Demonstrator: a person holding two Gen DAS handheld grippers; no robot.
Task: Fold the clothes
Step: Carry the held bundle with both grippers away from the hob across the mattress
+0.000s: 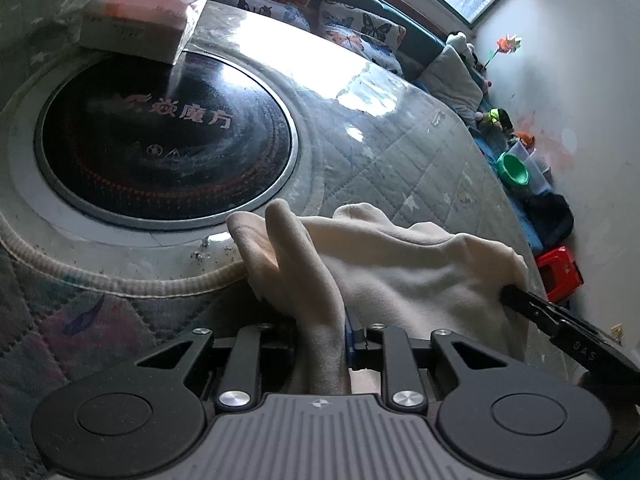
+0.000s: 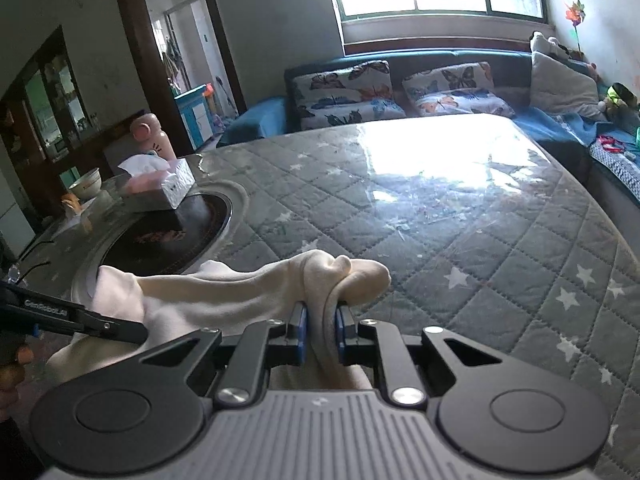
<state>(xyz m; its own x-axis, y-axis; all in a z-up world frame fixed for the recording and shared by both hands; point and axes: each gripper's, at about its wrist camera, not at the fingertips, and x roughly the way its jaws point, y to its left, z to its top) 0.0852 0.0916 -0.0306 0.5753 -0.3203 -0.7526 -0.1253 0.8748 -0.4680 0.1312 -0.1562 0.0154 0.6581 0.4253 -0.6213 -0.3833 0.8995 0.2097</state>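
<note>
A cream fleece garment (image 1: 400, 264) hangs stretched between my two grippers above the quilted table cover (image 1: 420, 152). My left gripper (image 1: 320, 332) is shut on one bunched edge of it, which sticks up past the fingers. My right gripper (image 2: 322, 328) is shut on the other bunched edge of the garment (image 2: 224, 292). Each gripper shows in the other's view: the right one (image 1: 508, 294) at the cloth's far side, the left one (image 2: 136, 334) at lower left.
A black round cooktop (image 1: 168, 140) is set into the table, with a tissue box (image 1: 140, 20) on its rim. A sofa with butterfly cushions (image 2: 400, 88) runs behind the table (image 2: 460, 200). Toys and a red box (image 1: 560, 272) lie at the right.
</note>
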